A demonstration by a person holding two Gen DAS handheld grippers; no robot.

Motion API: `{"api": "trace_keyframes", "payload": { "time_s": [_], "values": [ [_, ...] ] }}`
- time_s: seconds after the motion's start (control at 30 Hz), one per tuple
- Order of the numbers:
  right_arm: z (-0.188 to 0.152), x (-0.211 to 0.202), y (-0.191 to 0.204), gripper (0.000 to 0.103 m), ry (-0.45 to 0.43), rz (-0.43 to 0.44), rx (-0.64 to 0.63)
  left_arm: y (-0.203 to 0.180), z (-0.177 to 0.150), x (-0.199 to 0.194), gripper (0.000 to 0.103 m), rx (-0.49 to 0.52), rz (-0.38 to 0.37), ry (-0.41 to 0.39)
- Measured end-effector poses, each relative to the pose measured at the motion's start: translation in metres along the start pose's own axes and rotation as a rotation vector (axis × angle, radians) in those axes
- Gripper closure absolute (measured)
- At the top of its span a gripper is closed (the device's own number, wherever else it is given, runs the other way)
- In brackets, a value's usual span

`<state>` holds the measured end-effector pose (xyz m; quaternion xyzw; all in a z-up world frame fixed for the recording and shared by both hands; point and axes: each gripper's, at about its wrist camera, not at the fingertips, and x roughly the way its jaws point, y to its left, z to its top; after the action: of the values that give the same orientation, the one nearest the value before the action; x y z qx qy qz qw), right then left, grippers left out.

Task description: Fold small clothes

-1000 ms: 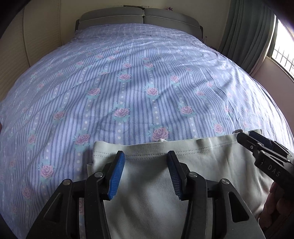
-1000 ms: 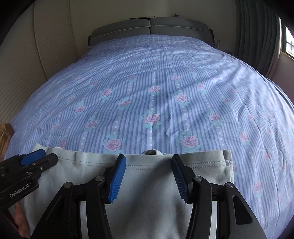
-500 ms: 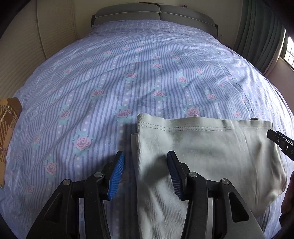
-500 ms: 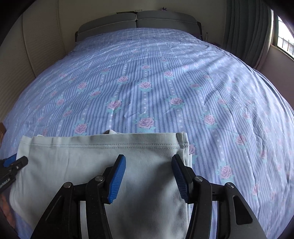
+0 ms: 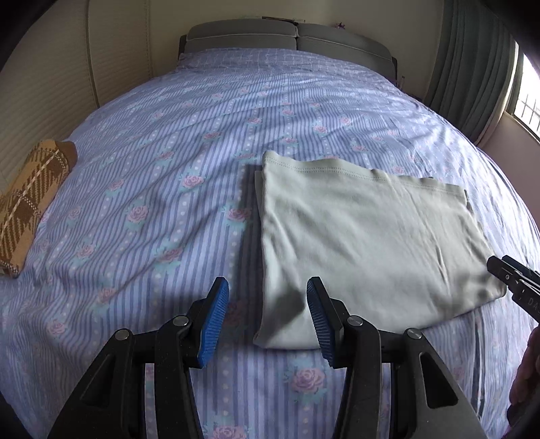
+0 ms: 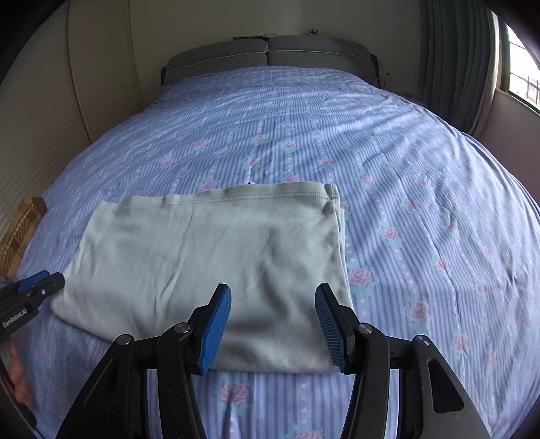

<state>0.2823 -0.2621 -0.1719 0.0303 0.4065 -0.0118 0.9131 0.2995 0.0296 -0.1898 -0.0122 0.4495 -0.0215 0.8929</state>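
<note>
1. A wide bed covered with a lilac striped sheet printed with pink roses [image 5: 189, 141] is filling both views; a grey padded two-part headboard [image 5: 290, 32] is standing at the far end against a cream wall.
2. Cream panelled wall sections [image 6: 98, 67] are running along the left side, and grey-green pleated curtains [image 5: 469, 64] are hanging on the right beside a bright window [image 5: 526, 91].
3. One pale grey-green folded cotton garment [image 5: 368, 236] is lying flat on the sheet at the near side, its stitched hem facing the far end.
4. One brown and tan plaid knitted item [image 5: 30, 199] is lying well apart from it, by the left edge of the bed.
5. Two grippers are showing. The left gripper [image 5: 268, 317], black with blue ribbed pads, is hovering over the garment's near left corner, its fingers standing moderately apart with nothing pinched.
6. The right gripper [image 6: 273, 324] is hovering over the garment's near right part, its fingers likewise spread partway and gripping nothing.
7. Each gripper's tip is also appearing at the edge of the other's view, just beside the garment.
8. White lettering reading "GenRobot.AI" is showing on the left gripper's side in the right wrist view; the letters "DAS" are showing on the right gripper in the left wrist view.
9. Part of a person's hand [image 6: 18, 381] is showing at the near left corner.
</note>
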Motion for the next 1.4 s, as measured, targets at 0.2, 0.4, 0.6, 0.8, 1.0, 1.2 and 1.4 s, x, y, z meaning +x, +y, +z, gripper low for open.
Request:
{"api": "trace_keyframes", "payload": {
  "time_s": [0.2, 0.4, 0.6, 0.8, 1.0, 1.2, 1.4],
  "values": [
    [-0.026, 0.014, -0.020, 0.050, 0.062, -0.048, 0.011, 0.010, -0.019, 0.011, 0.053, -0.022, 0.049, 0.010],
    [-0.035, 0.019, -0.021, 0.045, 0.070, -0.087, -0.018, 0.007, -0.027, 0.010, 0.051, -0.002, 0.094, -0.017],
    [-0.034, 0.018, -0.039, 0.037, 0.095, -0.031, 0.061, 0.007, -0.024, 0.000, 0.047, -0.015, 0.107, -0.026],
    [-0.009, -0.001, -0.048, 0.037, -0.004, 0.075, 0.080, -0.006, 0.006, -0.033, 0.047, -0.030, 0.087, -0.124],
    [0.029, 0.024, -0.061, 0.037, 0.010, 0.177, 0.102, -0.035, 0.042, -0.026, 0.047, -0.039, 0.012, -0.145],
    [0.049, 0.058, -0.082, 0.052, 0.042, 0.237, 0.155, -0.067, 0.058, -0.006, 0.047, 0.004, -0.028, -0.147],
    [0.048, 0.081, -0.087, 0.058, 0.068, 0.246, 0.137, -0.076, 0.061, 0.008, 0.047, 0.034, -0.029, -0.160]
  ]
}}
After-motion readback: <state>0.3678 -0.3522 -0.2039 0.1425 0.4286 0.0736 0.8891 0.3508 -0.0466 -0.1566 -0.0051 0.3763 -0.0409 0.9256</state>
